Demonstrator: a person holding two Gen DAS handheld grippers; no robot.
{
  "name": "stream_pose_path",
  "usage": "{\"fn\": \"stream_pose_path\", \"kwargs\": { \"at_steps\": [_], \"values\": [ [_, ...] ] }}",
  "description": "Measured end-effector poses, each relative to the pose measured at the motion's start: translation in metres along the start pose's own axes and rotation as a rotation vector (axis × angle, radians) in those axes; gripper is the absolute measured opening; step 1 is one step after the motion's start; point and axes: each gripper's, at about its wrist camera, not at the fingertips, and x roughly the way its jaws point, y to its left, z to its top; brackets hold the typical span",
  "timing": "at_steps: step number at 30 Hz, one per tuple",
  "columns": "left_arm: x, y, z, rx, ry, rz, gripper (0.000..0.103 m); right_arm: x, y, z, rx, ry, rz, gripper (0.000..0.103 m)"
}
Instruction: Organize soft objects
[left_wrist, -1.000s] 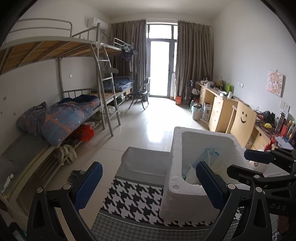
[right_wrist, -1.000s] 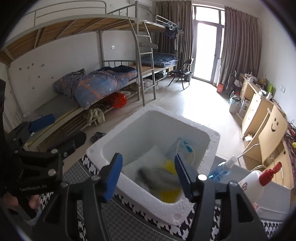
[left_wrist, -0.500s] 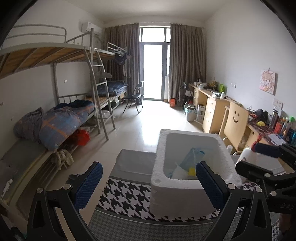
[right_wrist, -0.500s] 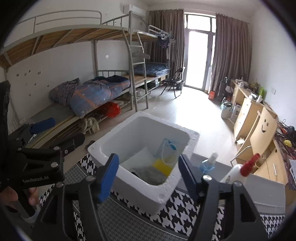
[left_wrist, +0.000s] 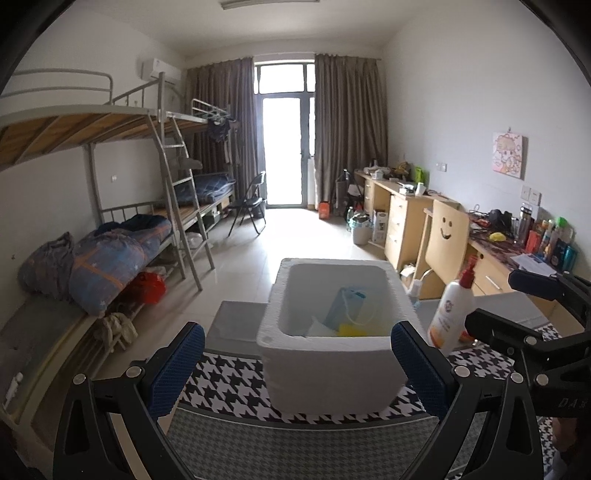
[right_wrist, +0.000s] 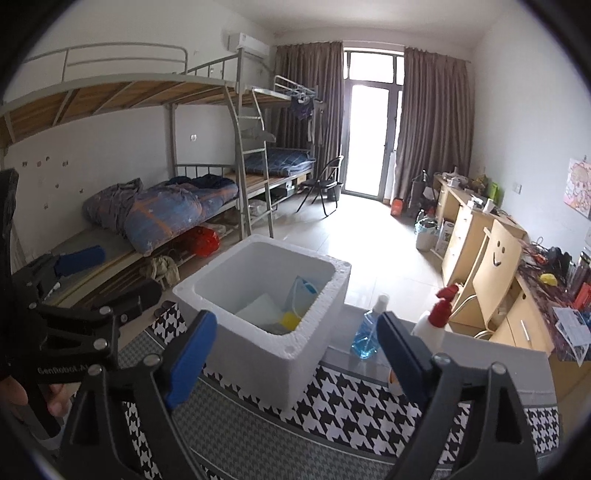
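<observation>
Soft items are seen inside the foam box (right_wrist: 266, 295). The right gripper (right_wrist: 295, 343) is opening, empty; the left gripper (left_wrist: 295, 362) is held wide, empty. Clearance from the spray bottle (right_wrist: 430, 325) is advised.

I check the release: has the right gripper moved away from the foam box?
Yes. The right gripper has backed away from the foam box, which now looks smaller; its jaws are opening, empty.

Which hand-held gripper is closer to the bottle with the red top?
The right hand-held gripper: the bottle stands just behind its right finger. The left hand-held gripper sits further away, facing the foam box.
</observation>
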Motion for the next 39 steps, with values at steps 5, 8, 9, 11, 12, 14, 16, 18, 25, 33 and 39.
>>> {"fn": "stream_pose_path", "kwargs": {
  "at_steps": [5,8,9,11,12,14,16,18,25,33,39],
  "values": [
    [-0.015,-0.011,-0.006,0.010,-0.019,-0.030,0.101,-0.019,-0.004,-0.009,0.018,-0.025,-0.013,0.091],
    [-0.024,-0.017,-0.009,0.016,-0.030,-0.055,0.101,-0.028,-0.007,-0.016,0.028,-0.035,-0.019,0.091],
    [-0.027,-0.018,-0.011,0.021,-0.033,-0.058,0.101,-0.032,-0.008,-0.019,0.031,-0.041,-0.022,0.091],
    [-0.033,-0.022,-0.014,0.032,-0.040,-0.067,0.101,-0.039,-0.009,-0.024,0.033,-0.050,-0.028,0.091],
    [-0.037,-0.023,-0.015,0.035,-0.042,-0.073,0.101,-0.043,-0.009,-0.026,0.034,-0.056,-0.032,0.091],
    [-0.043,-0.026,-0.017,0.032,-0.048,-0.080,0.102,-0.049,-0.008,-0.030,0.032,-0.065,-0.040,0.091],
    [-0.049,-0.029,-0.019,0.035,-0.052,-0.092,0.102,-0.056,-0.009,-0.034,0.035,-0.073,-0.045,0.091],
    [-0.055,-0.032,-0.021,0.049,-0.062,-0.089,0.102,-0.064,-0.010,-0.038,0.040,-0.083,-0.046,0.091],
    [-0.068,-0.041,-0.031,0.066,-0.083,-0.101,0.102,-0.083,-0.008,-0.055,0.045,-0.111,-0.064,0.094],
    [-0.080,-0.048,-0.043,0.073,-0.108,-0.090,0.102,-0.101,-0.007,-0.070,0.048,-0.131,-0.089,0.096],
    [-0.084,-0.049,-0.052,0.067,-0.118,-0.094,0.102,-0.108,-0.005,-0.078,0.050,-0.146,-0.099,0.097]
  ]
}}
